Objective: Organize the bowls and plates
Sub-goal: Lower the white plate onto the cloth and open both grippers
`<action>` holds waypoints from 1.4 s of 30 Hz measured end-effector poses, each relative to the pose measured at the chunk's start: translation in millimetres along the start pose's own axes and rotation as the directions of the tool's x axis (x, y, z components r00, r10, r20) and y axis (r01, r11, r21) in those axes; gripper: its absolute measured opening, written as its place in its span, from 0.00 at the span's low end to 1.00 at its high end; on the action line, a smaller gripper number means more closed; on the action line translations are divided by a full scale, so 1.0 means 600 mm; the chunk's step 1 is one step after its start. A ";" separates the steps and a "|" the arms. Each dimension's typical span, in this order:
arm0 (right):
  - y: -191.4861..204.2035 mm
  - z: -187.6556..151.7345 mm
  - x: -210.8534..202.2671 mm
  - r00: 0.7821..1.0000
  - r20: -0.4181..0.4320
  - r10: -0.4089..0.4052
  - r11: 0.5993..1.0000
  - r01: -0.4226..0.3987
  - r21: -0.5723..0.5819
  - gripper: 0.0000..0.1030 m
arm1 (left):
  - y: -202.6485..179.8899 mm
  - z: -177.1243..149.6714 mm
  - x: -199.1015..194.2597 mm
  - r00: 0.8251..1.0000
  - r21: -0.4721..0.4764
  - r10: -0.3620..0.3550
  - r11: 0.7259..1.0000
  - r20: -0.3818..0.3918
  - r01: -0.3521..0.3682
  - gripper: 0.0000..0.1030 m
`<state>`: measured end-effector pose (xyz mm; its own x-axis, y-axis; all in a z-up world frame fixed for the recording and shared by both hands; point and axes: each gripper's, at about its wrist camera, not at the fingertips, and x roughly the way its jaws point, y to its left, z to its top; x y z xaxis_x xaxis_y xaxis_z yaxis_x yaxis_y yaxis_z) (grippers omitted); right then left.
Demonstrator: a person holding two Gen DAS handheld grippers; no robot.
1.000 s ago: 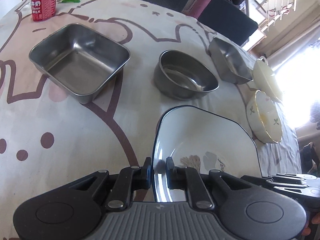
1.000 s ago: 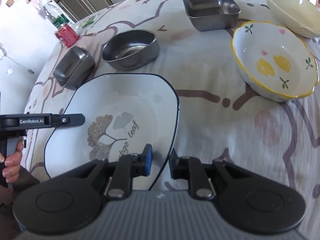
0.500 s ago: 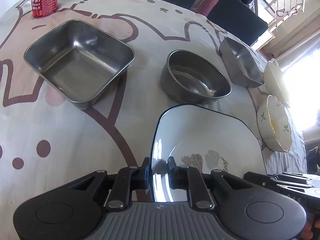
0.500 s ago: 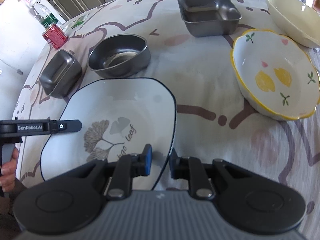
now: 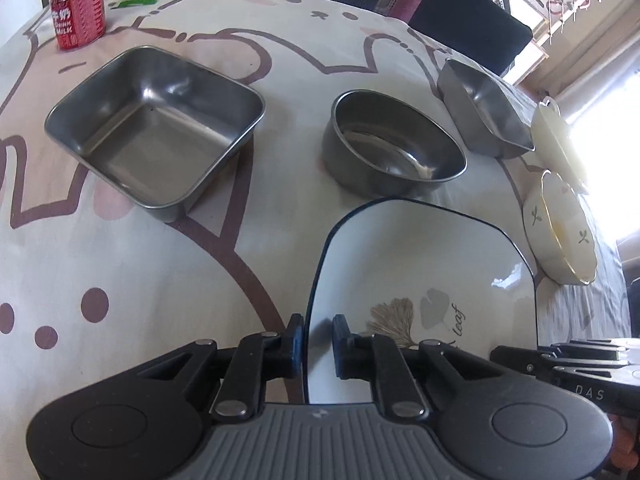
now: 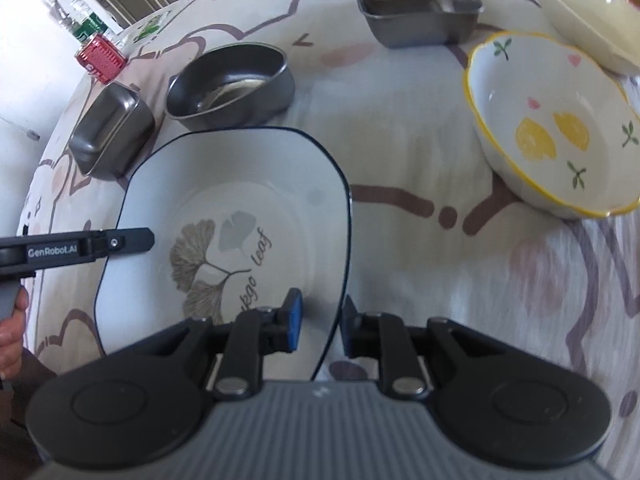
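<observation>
Here, two handheld grippers are holding one white plate (image 6: pixel 256 200) by opposite rims above a cartoon-print tablecloth (image 5: pixel 160 272). Left gripper (image 5: pixel 319 340) fingers are sitting nearly closed around the left rim; right gripper (image 6: pixel 322 322) fingers are straddling the right rim with a small gap showing. Whether the plate's underside is touching the cloth is hidden.

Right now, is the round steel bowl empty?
Empty: the round steel bowl shows only bare, shiny metal inside in both wrist views.
</observation>
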<state>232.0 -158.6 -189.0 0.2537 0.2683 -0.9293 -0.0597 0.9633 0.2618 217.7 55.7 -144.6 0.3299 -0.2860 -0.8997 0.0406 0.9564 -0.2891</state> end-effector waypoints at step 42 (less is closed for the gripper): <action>0.026 -0.039 -0.059 0.985 0.157 -0.072 0.995 0.081 -0.053 0.98 | -0.034 -0.035 -0.074 0.996 0.170 0.066 0.983 0.056 -0.075 0.88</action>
<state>199.6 -153.1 -158.1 0.4058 0.1932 -0.8933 -0.0901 0.9811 0.1712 182.2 47.9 -105.8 0.3839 -0.2185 -0.8971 0.1758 0.9711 -0.1613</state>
